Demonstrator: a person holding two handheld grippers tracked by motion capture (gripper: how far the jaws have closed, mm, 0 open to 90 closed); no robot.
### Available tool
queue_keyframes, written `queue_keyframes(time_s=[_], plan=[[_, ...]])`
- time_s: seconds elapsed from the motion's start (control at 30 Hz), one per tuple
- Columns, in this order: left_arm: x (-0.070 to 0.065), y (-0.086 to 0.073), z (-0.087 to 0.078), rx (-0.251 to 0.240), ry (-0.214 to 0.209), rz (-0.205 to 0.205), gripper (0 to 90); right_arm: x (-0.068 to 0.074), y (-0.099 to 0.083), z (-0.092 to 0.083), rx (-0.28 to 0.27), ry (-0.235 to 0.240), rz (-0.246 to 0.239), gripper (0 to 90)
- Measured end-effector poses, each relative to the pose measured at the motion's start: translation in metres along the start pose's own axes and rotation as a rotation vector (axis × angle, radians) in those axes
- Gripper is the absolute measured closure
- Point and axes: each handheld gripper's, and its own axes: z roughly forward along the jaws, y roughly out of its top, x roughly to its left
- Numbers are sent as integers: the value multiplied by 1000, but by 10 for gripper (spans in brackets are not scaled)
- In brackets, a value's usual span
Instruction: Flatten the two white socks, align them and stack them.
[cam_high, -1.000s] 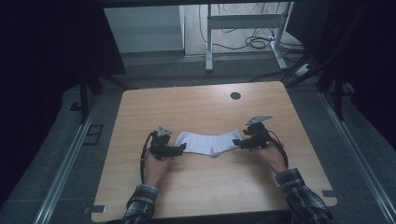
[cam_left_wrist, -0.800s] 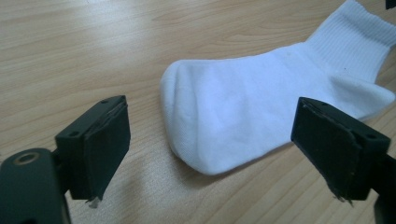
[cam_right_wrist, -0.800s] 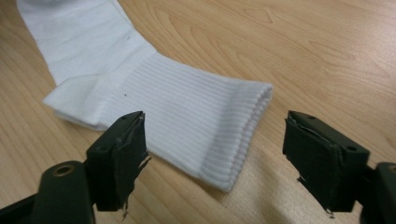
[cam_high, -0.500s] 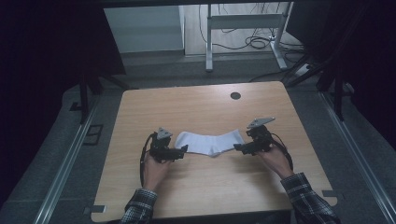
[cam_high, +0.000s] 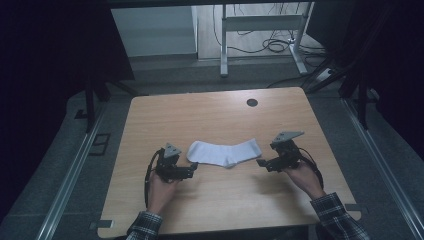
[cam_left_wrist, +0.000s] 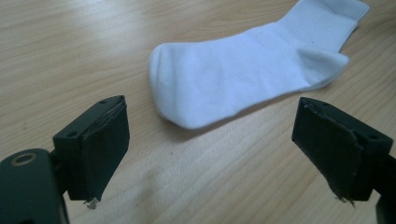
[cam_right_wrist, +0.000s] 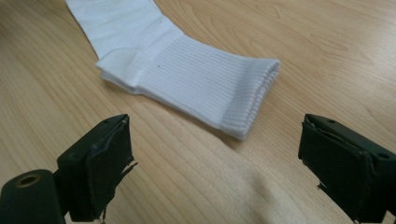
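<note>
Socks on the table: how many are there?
1, as far as can be seen. A white sock lies flat mid-table between the open left gripper and open right gripper. Its edges look layered, so a second underneath can't be ruled out.

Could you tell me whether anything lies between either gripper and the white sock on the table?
Nothing visible does. The sock lies flat on bare table. The left gripper faces its toe end and the right gripper its ribbed cuff, both with jaws wide open and only wood between.
</note>
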Motion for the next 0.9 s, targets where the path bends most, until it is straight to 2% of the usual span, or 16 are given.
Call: queue_keyframes(time_s=[0.33,0.47,0.7,0.9], plan=[[-8,-13,-19,-11,4,30,116,5,-11,-20,2,-27,-15,93],[-11,-23,-23,6,3,41,116,8,-19,-27,5,-31,-17,93],[-14,-41,-23,32,7,44,115,7,-38,-33,2,-32,4,93],[-17,-51,-19,54,-2,54,115,6,-52,-28,24,-32,18,92]])
